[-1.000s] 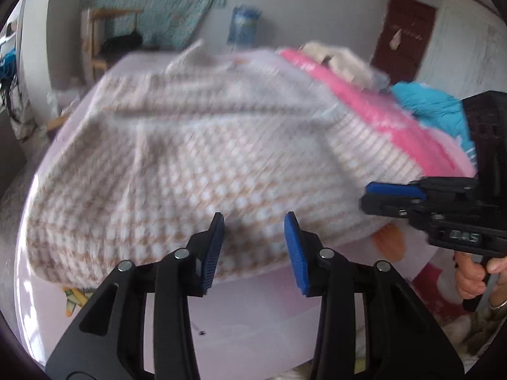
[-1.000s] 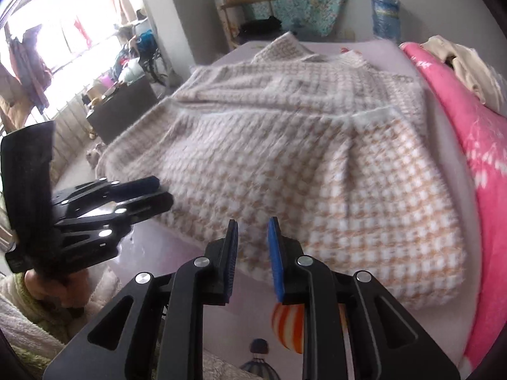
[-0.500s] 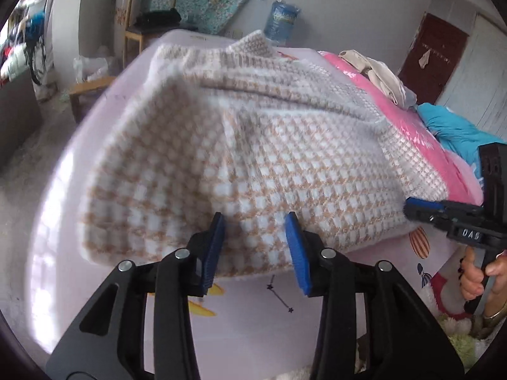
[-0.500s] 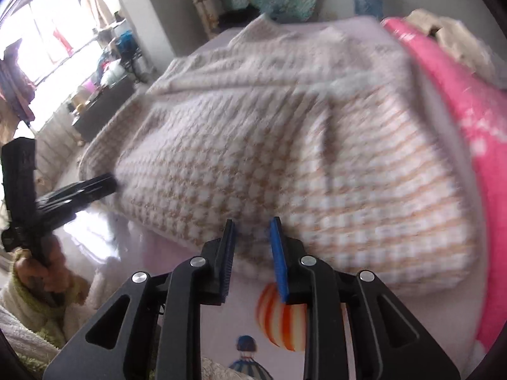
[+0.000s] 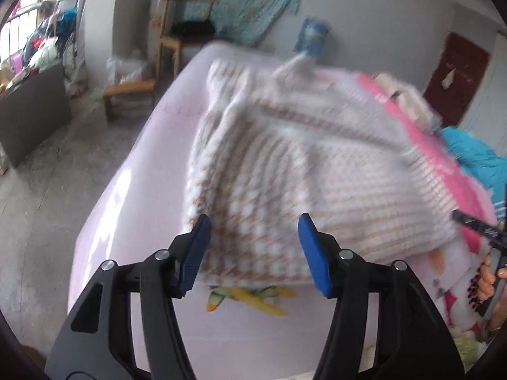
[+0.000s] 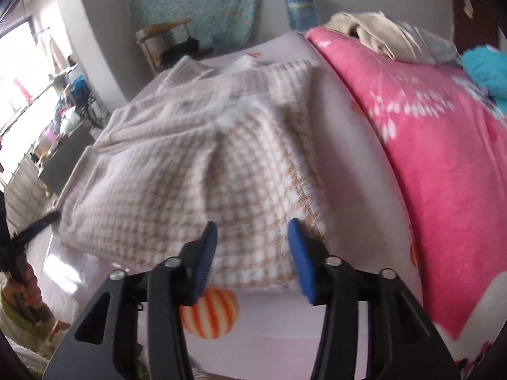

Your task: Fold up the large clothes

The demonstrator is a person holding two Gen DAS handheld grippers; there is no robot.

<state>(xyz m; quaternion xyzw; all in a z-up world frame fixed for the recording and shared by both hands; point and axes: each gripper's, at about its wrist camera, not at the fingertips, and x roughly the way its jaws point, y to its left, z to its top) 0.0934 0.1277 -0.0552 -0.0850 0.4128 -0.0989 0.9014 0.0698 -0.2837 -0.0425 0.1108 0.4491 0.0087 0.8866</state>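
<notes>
Folding target: your checked beige-and-white knit garment [image 5: 285, 171] lies spread on the bed [image 5: 133, 190], which wears a pale lilac sheet; its near hem faces you.
Garment lie: it is rumpled, with a ridge running down the middle in the right wrist view, and its far end reaches toward the head of the bed.
Left tongs [image 5: 253, 250]: your jaws have just been opening and now stand apart; the garment's near left corner shows between the blue pads, but the pads do not press on it.
Right tongs [image 6: 253, 253]: your jaws have just been opening too and stand apart over the near right corner of the garment; the cloth shows between the pads, ungripped.
Contact: whether either pad tip brushes the knit you cannot tell; both views are blurred.
Cross view: your right tongs show at the right edge of the left wrist view with your right hand [image 5: 489, 278] on the handle; your left hand [image 6: 27, 288] shows at the left edge of the right wrist view.
Sheet print: an orange-striped balloon [image 6: 210, 313] lies just below the hem by the right tongs; a yellow-green print [image 5: 247, 294] lies just below the hem by the left tongs.
Right of garment: a pink quilt [image 6: 443, 164] runs along the bed, apart from the knit, with a beige cloth heap [image 6: 374, 34] and a turquoise cloth [image 6: 484, 66] at its far end.
Background: a wooden chair [image 5: 180, 34] stands by the wall under a teal hanging cloth [image 5: 234, 3]; the floor [image 5: 47, 183] beside the bed is grey.
</notes>
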